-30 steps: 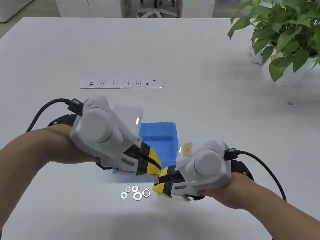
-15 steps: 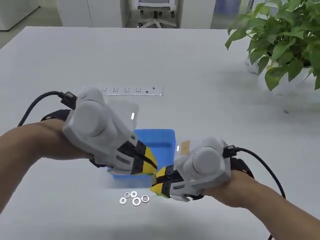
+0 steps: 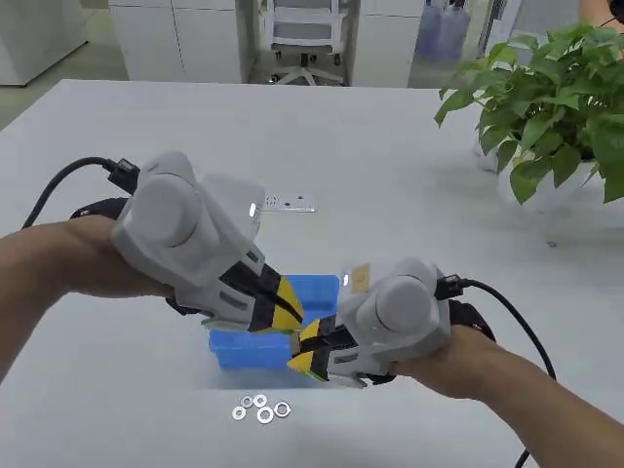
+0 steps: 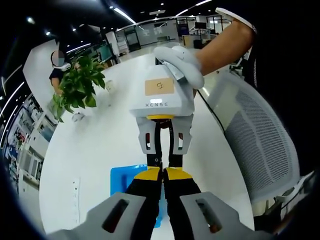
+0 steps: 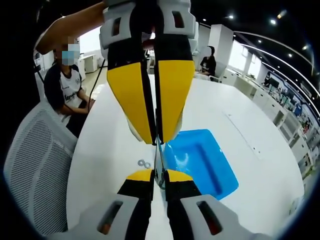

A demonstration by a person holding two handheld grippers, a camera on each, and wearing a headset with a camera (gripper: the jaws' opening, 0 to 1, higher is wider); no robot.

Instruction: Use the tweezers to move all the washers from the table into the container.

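Altogether five washers [image 3: 264,416], one blue container [image 3: 244,348], one tweezers [image 5: 158,165]

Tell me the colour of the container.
The container is blue, clearest in the right gripper view.

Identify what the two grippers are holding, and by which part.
The tweezers, a thin metal strip: the right gripper pinches one end, the left gripper the other. Which end is the tip cannot be told.

White table [image 3: 409,156], blue container [image 3: 249,348], washers [image 3: 261,408], power strip [image 3: 291,204], potted plant [image 3: 546,107]
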